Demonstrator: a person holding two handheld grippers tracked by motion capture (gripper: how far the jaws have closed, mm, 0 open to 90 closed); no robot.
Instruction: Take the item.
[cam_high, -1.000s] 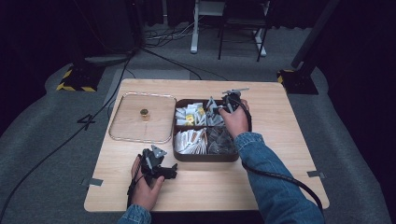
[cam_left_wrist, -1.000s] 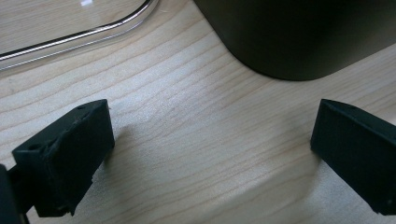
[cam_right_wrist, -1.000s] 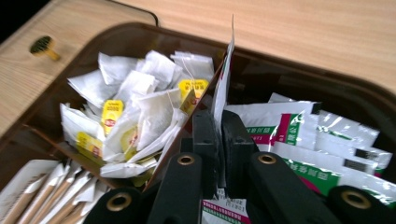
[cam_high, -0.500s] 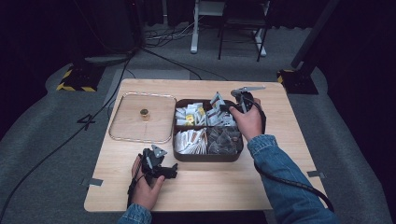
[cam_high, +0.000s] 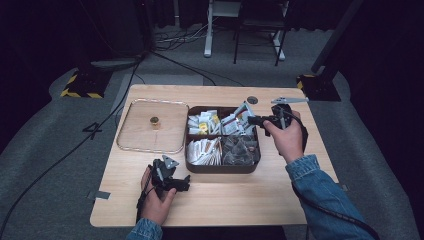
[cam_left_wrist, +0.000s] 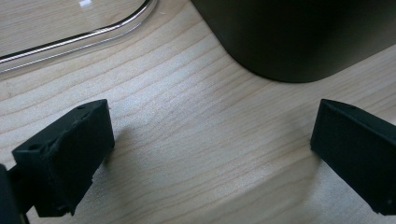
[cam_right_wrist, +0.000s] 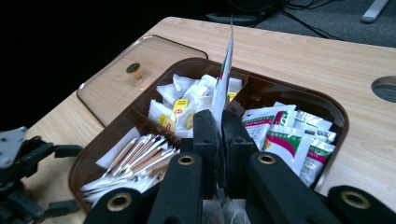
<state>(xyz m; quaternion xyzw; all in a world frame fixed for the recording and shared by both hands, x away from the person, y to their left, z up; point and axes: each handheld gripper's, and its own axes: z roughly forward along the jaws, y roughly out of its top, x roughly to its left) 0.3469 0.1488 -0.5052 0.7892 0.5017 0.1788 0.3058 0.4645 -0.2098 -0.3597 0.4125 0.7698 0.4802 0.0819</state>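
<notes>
- Centre of the light wooden table: a dark brown, round-cornered plastic organiser box, split into four compartments stuffed with packets.
- Above the box's far right compartment, gripped in the right hand: the right gripper, jaws pressed tight on a flat white sachet with green and red print, held on edge and lifted clear of the pile.
- In that same compartment, beneath the sachet: more white, green and red sachets.
- Far left compartment of the box: small white packets with yellow labels.
- Near left compartment: slim white and brown paper sticks, fanned in a stack.
- Near right compartment: dark, translucent pouches, contents too dim to tell.
- Just left of the box, flat on the table: a clear rectangular plastic lid with a small brass-coloured knob at its middle.
- Off the box's near left corner, in the left hand: the left gripper, low over bare wood, jaws spread wide, nothing between them.
</notes>
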